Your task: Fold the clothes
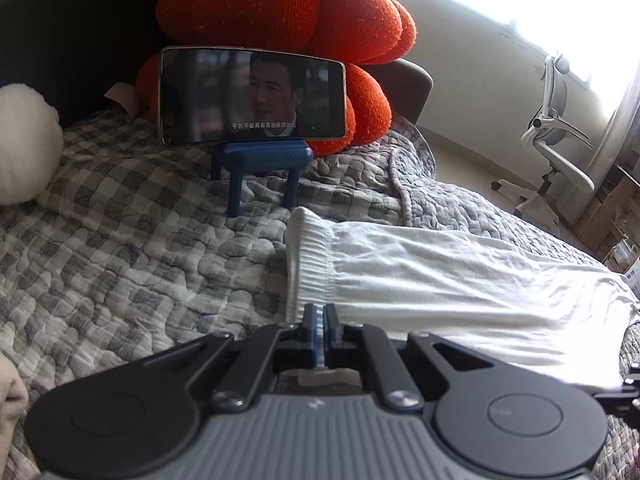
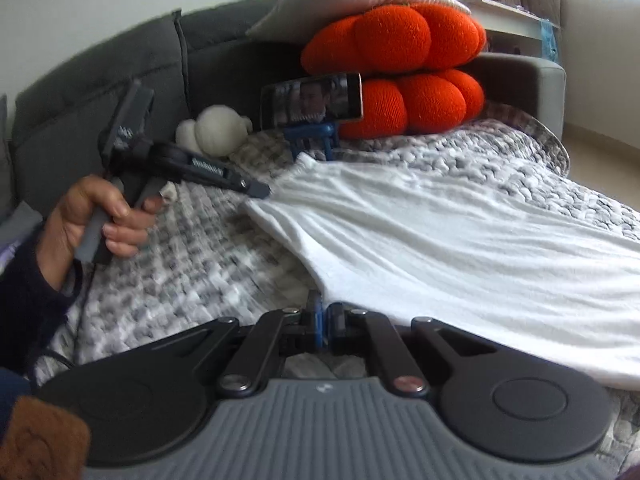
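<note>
Counting one white garment (image 2: 460, 240) and two orange cushions (image 2: 400, 68). My left gripper (image 2: 260, 191) pinches its edge, jaws closed. My right gripper (image 2: 324, 320) does likewise, both angled downward.

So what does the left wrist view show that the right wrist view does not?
Only the left wrist view shows the white office chair by the window. Only the right wrist view shows the person's hand holding the left hand-held gripper at the white garment's edge, and the shelf. Both show the garment, phone, blue stand, orange cushions and checked quilt.
</note>
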`<act>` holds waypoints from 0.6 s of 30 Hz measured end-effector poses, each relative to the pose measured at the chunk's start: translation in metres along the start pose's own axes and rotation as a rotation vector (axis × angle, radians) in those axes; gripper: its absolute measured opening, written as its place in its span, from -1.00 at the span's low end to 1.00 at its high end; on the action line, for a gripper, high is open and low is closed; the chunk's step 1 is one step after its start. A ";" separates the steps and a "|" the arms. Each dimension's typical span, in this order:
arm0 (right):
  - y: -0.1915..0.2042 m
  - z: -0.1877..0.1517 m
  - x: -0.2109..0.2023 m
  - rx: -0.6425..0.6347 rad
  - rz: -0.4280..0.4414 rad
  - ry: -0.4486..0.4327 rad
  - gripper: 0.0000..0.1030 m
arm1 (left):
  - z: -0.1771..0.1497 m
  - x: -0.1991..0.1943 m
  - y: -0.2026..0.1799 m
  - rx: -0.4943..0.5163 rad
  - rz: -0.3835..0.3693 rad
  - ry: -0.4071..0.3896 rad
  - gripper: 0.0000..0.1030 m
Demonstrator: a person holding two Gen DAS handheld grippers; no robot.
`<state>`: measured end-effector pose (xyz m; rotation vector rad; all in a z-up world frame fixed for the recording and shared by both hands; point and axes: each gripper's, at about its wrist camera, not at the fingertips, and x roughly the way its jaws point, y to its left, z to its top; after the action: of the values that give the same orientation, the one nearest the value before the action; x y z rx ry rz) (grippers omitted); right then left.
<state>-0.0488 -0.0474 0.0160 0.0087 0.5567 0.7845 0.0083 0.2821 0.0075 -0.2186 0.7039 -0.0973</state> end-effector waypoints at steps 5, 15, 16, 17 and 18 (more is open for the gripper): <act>-0.006 -0.003 0.014 -0.026 -0.034 0.089 -0.90 | 0.000 0.000 0.001 0.004 -0.006 0.005 -0.91; -0.003 -0.004 -0.008 0.010 -0.019 0.121 -0.18 | 0.004 -0.007 0.005 -0.029 -0.010 -0.024 -0.80; -0.002 -0.002 -0.015 0.003 -0.007 0.121 -0.16 | 0.004 -0.008 0.006 -0.034 -0.007 -0.033 -0.75; -0.002 0.001 -0.022 -0.010 0.002 0.118 -0.16 | 0.005 -0.010 0.007 -0.037 -0.004 -0.043 -0.67; -0.002 0.005 -0.030 -0.024 0.010 0.113 -0.16 | 0.006 -0.012 0.008 -0.040 -0.001 -0.053 -0.56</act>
<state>-0.0624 -0.0675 0.0335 -0.0553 0.6545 0.8049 0.0033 0.2924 0.0173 -0.2593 0.6536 -0.0783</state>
